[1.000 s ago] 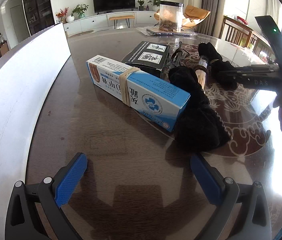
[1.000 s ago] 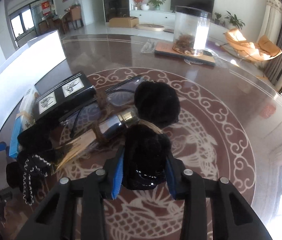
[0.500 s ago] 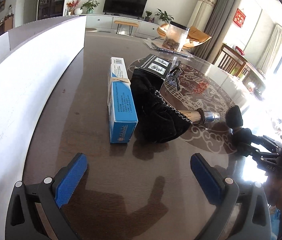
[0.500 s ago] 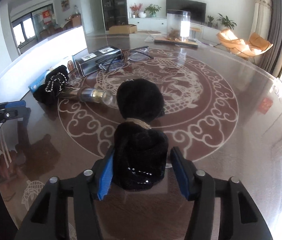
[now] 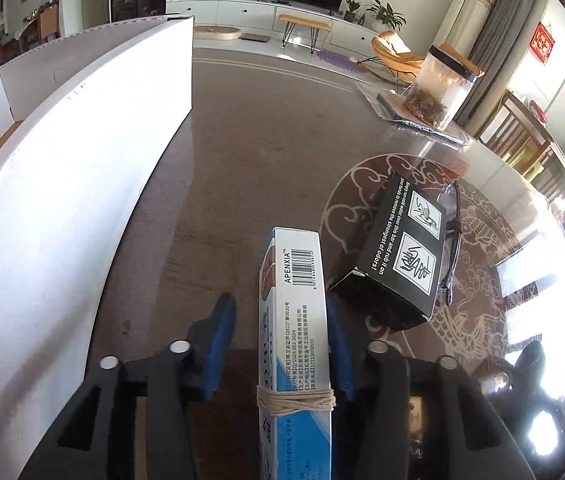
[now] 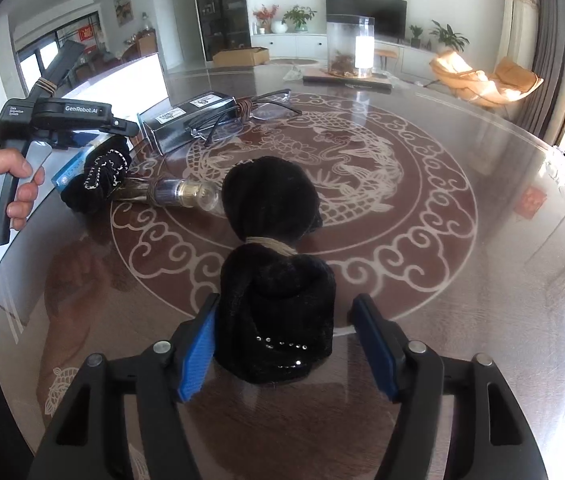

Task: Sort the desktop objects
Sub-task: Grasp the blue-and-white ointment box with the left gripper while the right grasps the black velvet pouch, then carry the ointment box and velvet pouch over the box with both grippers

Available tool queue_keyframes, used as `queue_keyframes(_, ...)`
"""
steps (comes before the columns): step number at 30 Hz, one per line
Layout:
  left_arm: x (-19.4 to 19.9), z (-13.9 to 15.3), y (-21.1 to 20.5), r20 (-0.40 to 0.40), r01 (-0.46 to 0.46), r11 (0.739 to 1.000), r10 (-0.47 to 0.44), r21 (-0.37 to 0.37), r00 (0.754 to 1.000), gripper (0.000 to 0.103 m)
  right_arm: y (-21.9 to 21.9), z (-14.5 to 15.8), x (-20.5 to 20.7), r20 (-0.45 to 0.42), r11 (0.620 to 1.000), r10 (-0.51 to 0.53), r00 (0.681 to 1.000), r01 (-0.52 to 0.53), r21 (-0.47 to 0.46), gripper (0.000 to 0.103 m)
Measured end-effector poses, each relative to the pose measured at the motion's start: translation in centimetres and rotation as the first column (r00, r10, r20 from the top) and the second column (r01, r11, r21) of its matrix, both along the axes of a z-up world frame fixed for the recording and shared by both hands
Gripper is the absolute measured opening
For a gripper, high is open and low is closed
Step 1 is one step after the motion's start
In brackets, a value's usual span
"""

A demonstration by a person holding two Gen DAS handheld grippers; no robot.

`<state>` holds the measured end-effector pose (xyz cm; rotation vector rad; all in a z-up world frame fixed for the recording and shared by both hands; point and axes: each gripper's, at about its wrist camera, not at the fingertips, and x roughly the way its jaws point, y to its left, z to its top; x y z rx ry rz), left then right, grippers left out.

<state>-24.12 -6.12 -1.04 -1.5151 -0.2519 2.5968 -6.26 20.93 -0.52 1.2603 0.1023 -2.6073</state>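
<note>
A: Blue box [image 5: 294, 344] is now between the left jaws; half a second ago it lay well ahead of them on the table [image 5: 242, 152], and the jaws were wide open.

B: Are they holding it now?

A: They have narrowed. The right pad touches the box, but on the left a gap shows, so I cannot tell if the grip is firm. I think the pickup is just beginning.

B: And the right gripper [image 6: 286, 344]?

A: Its jaws stand open around the black bundle [image 6: 274, 280]. A second ago they pressed it; now the right pad is clearly apart and the bundle rests on the table between them. It looks released.

B: What remains?

A: Ahead of the left jaws, slightly right, the black box [image 5: 394, 260] and the glasses [image 5: 452, 248]. The white carton [image 5: 62, 200] on the left may be the target.
</note>
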Motion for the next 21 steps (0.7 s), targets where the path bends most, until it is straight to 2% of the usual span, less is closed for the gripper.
queue_keyframes(4,3.1,-0.1,-1.1,-0.044,-0.004,1.0,0.003,-0.006,0.999,0.021,0.0,0.0,0.0,0.0,1.0,0.001,1.0,-0.001,0.002,0.067)
queue_keyframes(8,8.3,-0.1,-1.9,-0.033,0.007,0.999,-0.005,0.037,0.999,0.022,0.0,0.0,0.0,0.001,1.0,0.001,1.0,-0.001,-0.004,0.067)
queue_keyframes(13,13.3,-0.2,-2.2,-0.037,0.051,0.999,-0.051,0.011,0.998,0.023,0.0,0.0,0.0,0.001,1.0,0.004,1.0,-0.004,0.005,0.068)
queue_keyframes(14,13.7,-0.2,-2.3,-0.042,0.065,0.998,-0.065,0.001,0.997,0.024,-0.1,0.0,0.0,0.001,1.0,0.007,1.0,-0.007,0.01,0.069)
queue_keyframes(15,13.9,-0.2,-2.4,-0.046,0.078,0.997,-0.078,-0.002,0.996,0.025,-0.2,-0.1,0.0,0.006,1.0,0.008,1.0,-0.008,0.017,0.077)
queue_keyframes(16,14.0,-0.2,-2.6,-0.051,0.091,0.996,-0.09,0.005,0.995,0.027,-0.2,-0.2,-0.1,0.014,1.0,0.008,1.0,-0.008,0.022,0.086)
queue_keyframes(18,14.1,-0.2,-2.7,-0.063,0.116,0.993,-0.114,0.03,0.992,0.036,-0.3,-0.3,-0.2,0.017,0.999,0.01,1.0,-0.01,0.032,0.089)
queue_keyframes(20,14.2,-0.1,-2.1,-0.075,0.154,0.987,-0.151,0.045,0.986,0.059,-0.3,-0.3,-0.1,0.017,0.999,0.01,1.0,-0.01,0.035,0.089)
queue_keyframes(21,14.3,-0.1,-1.7,-0.079,0.169,0.985,-0.166,0.028,0.983,0.066,-0.2,-0.3,-0.1,0.018,0.999,0.007,1.0,-0.008,0.031,0.09)
